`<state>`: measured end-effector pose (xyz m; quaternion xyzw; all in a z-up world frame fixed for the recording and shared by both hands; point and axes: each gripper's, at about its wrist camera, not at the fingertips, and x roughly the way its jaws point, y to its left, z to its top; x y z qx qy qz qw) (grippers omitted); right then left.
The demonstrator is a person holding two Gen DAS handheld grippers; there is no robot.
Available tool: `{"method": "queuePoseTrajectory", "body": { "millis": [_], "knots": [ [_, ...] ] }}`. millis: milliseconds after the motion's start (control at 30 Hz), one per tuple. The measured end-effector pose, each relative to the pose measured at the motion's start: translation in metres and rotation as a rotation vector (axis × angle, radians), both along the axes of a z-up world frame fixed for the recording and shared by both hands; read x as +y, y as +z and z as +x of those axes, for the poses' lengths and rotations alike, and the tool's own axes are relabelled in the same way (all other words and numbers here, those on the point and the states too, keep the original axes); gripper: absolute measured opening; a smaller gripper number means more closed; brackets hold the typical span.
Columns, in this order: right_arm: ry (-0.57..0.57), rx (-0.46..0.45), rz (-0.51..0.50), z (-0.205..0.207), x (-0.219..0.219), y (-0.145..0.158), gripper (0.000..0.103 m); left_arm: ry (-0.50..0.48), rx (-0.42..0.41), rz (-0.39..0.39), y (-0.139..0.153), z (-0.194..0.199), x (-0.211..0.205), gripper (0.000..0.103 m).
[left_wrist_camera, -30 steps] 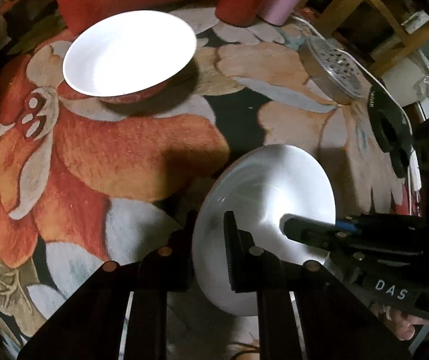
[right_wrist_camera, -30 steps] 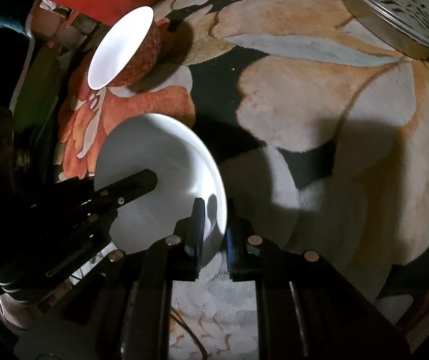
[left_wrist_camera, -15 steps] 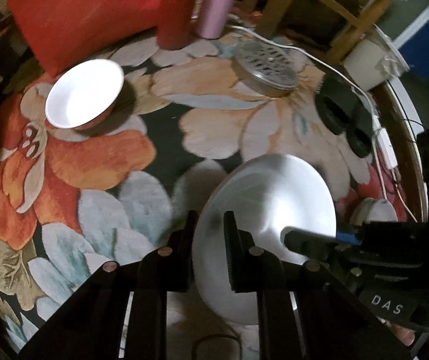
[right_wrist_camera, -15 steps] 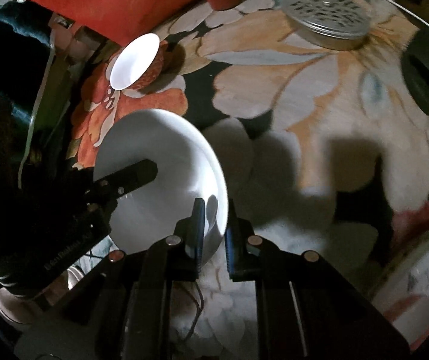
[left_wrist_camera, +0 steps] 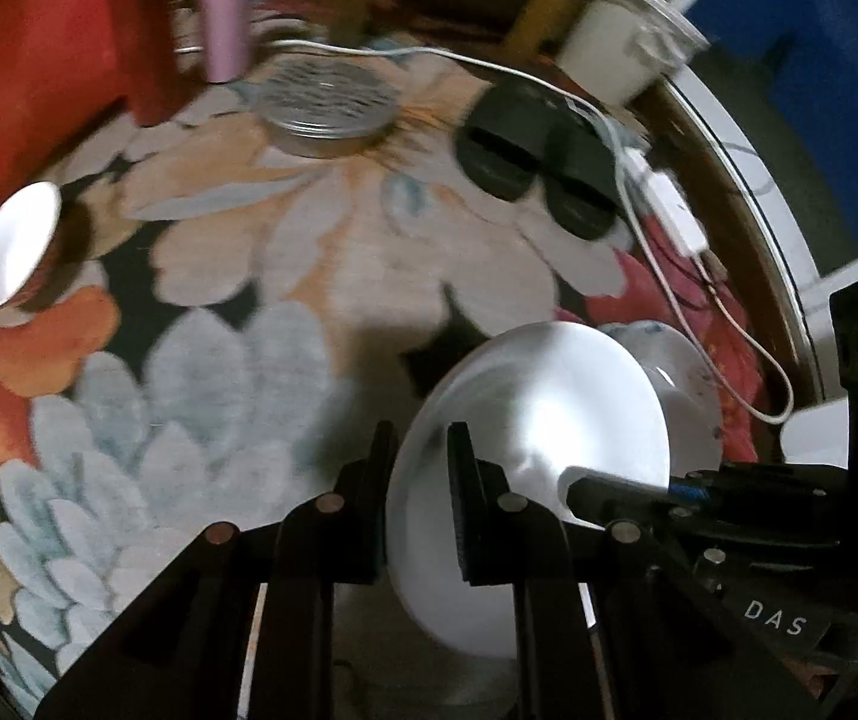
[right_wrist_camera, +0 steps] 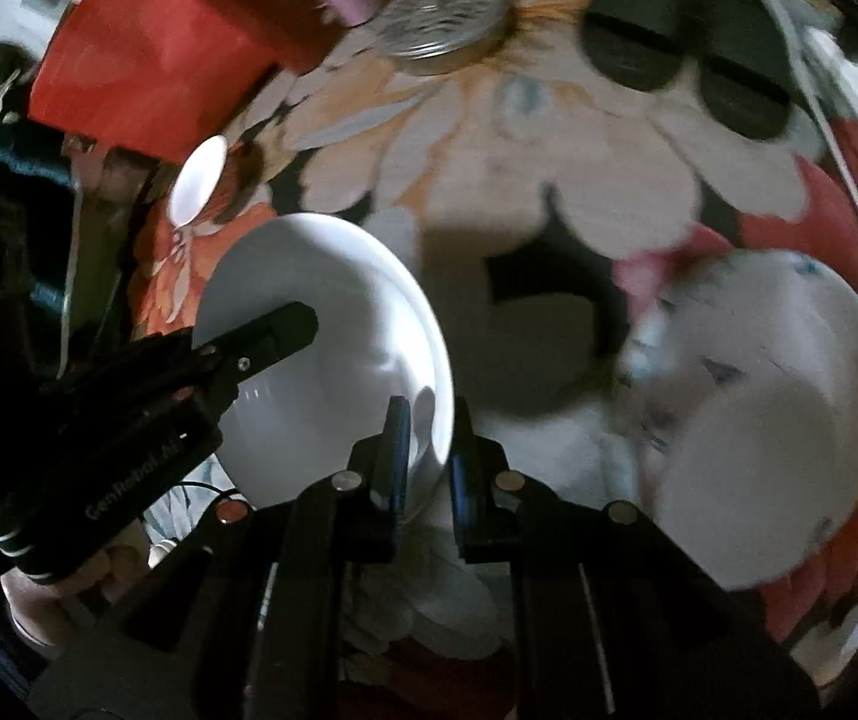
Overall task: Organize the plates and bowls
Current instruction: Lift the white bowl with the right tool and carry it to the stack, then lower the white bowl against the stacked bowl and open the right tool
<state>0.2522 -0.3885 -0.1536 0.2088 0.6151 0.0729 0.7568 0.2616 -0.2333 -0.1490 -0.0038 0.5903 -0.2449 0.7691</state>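
Observation:
Both grippers hold one white plate (left_wrist_camera: 537, 420) in the air above a floral tablecloth. My left gripper (left_wrist_camera: 420, 468) is shut on its left rim. My right gripper (right_wrist_camera: 429, 444) is shut on the opposite rim of the same plate (right_wrist_camera: 321, 324). A larger white plate with faint marks (right_wrist_camera: 759, 396) lies on the cloth to the right, and shows behind the held plate in the left wrist view (left_wrist_camera: 687, 372). A small bowl, white inside and red outside (left_wrist_camera: 12, 252), stands at the far left and shows in the right wrist view (right_wrist_camera: 198, 183).
A round metal tin (left_wrist_camera: 324, 108) sits at the back. A black two-holed object (left_wrist_camera: 537, 162) and a white cable with plug (left_wrist_camera: 669, 210) lie at the back right. A pink cylinder (left_wrist_camera: 225, 6) and a red box (left_wrist_camera: 39, 60) stand at the back left.
Both grippers have carried the white plate to the right and away from the small bowl. The larger marked plate has come into view beside it.

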Motion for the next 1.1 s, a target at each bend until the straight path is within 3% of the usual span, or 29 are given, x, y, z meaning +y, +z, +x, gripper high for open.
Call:
{"method": "queuePoseTrajectory", "body": {
  "millis": [500,933,1033,1067,1100],
  "knots": [
    [-0.239,0.074,-0.05,-0.072,-0.106,-0.018,0.013,-0.19,0.077,-0.021,-0.026,-0.05,-0.127,0.015],
    [-0.273,0.085,-0.064,-0.082,-0.129,-0.036,0.012,-0.221,0.138,-0.021,-0.044,-0.055,-0.147,0.017],
    [-0.274,0.074,-0.07,-0.081,-0.129,-0.035,0.012,-0.217,0.149,-0.047,-0.04,-0.054,-0.143,0.033],
    [-0.277,0.073,-0.066,-0.08,-0.129,-0.035,0.012,-0.218,0.148,-0.067,-0.037,-0.055,-0.141,0.049],
    [-0.275,0.066,-0.069,-0.079,-0.128,-0.033,0.013,-0.214,0.137,-0.072,-0.034,-0.055,-0.139,0.075]
  ]
}}
